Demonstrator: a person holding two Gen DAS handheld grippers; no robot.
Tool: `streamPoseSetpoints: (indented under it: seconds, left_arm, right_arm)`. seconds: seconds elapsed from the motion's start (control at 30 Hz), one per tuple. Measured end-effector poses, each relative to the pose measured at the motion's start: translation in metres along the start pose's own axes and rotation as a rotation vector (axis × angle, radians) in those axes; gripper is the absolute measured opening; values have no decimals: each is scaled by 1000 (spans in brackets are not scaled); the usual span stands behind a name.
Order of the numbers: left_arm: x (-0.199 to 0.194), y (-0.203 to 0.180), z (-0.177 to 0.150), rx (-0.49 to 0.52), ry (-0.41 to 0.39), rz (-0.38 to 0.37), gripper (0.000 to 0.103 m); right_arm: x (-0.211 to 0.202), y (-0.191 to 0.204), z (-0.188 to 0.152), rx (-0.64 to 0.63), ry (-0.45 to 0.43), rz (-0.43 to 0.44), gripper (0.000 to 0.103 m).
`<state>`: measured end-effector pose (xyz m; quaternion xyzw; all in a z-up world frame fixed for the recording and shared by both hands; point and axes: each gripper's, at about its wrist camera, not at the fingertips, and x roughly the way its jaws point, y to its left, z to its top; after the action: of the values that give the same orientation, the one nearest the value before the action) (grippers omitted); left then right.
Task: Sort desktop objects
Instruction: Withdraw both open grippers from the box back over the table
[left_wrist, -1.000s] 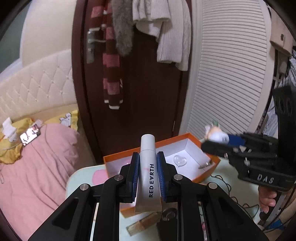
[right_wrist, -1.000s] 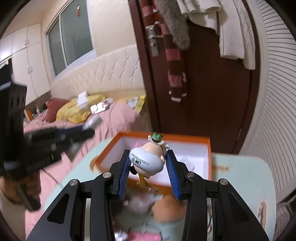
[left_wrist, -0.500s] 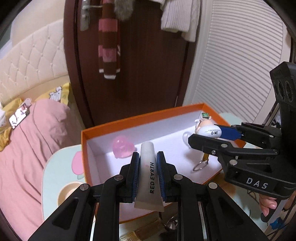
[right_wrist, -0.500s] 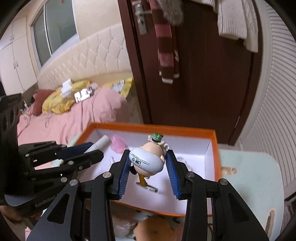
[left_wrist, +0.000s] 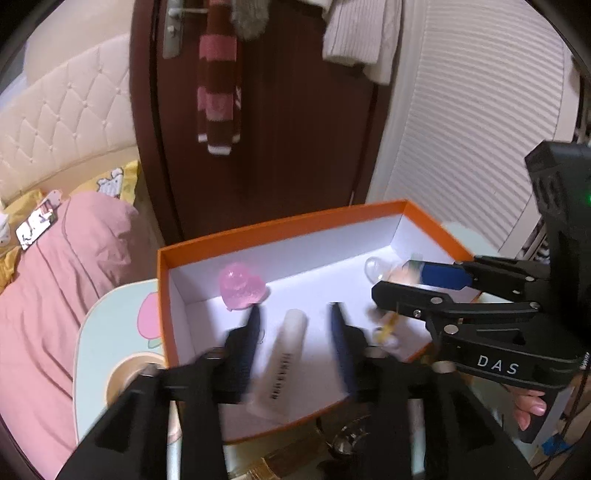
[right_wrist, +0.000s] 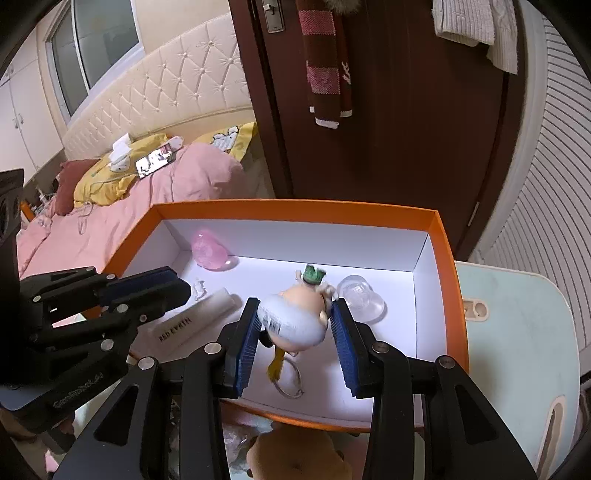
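Since the earlier frame both grippers had sunk into the orange cardboard box (right_wrist: 441, 258), and the left gripper (left_wrist: 295, 332) had just spread its jaws, the smooth white RED EARTH tube (left_wrist: 286, 350) lying loose between them on the white floor. The right gripper (right_wrist: 297, 332) stayed clamped on the glossy round-bellied figurine keychain (right_wrist: 299, 314), beside a clear glass heart (right_wrist: 360, 297) and a translucent pink heart (right_wrist: 210, 251)

Both grippers are matte black plastic linkages joined by silver screws, with ribbed blue pads lining the fingers (right_wrist: 246, 338). The right gripper (left_wrist: 424, 282) carries white "DAS" lettering on its side and a green light on its boxy body. The left gripper (right_wrist: 147, 291) bears faint pale lettering. Pink-painted fingernails (left_wrist: 532, 408) show under the handle.
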<state>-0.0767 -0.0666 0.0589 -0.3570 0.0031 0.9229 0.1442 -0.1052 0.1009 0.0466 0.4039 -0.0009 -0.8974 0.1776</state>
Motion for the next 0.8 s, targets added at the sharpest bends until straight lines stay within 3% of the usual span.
streamPoseSetpoints:
  seconds: [0.13,0.27,0.4,0.63,0.8]
  left_arm:
    - [-26,7,-2,-54,-56,-7,50]
    - [-60,20,-9,-106,-99,40,59]
    - [-82,24,-25,-110,-80,97,64]
    - [-89,-12,-80,-82,44,113,70]
    - [-84,-27,-117,-125,104,106,72]
  right_arm:
    - [-21,-3,1,23,-78,32,61]
    - [-55,-12,1,50,-200,40,62]
    - [-81,-22,-1,60,-235,20,62]
    - [-105,-11,-37,-6,-143,10,62]
    - [-93,6,-79,-36,12,16,62]
